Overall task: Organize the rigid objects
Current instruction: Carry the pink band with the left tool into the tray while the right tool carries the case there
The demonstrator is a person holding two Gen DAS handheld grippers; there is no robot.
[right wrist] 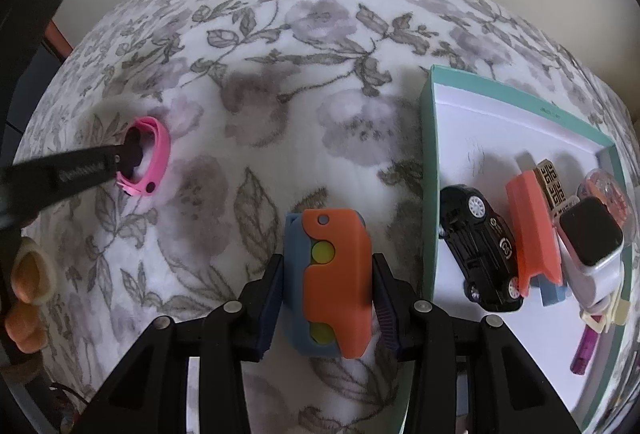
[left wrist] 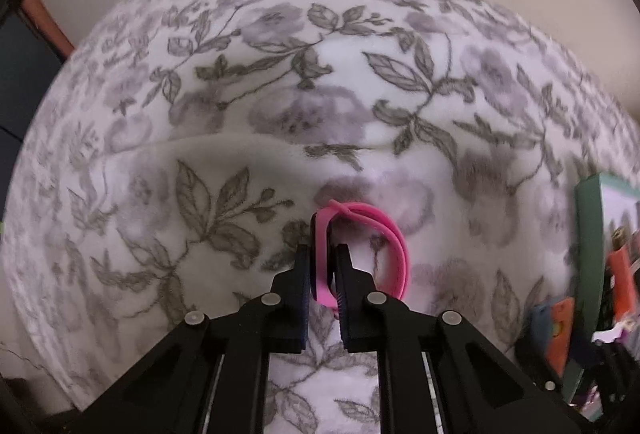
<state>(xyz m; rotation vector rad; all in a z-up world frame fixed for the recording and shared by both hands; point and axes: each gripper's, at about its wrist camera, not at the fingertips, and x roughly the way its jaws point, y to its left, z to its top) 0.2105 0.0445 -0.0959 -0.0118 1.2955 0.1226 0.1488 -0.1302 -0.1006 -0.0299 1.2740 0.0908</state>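
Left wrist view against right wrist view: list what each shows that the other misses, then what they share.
Only the left wrist view shows the left hand-held gripper from behind, its pads pressed on the pink wristband.

Only the right wrist view shows the right hand-held gripper shut on the orange and blue toy, plus the black toy car and smartwatch lying in the teal box.

Both show the wristband, the box and the floral blanket.
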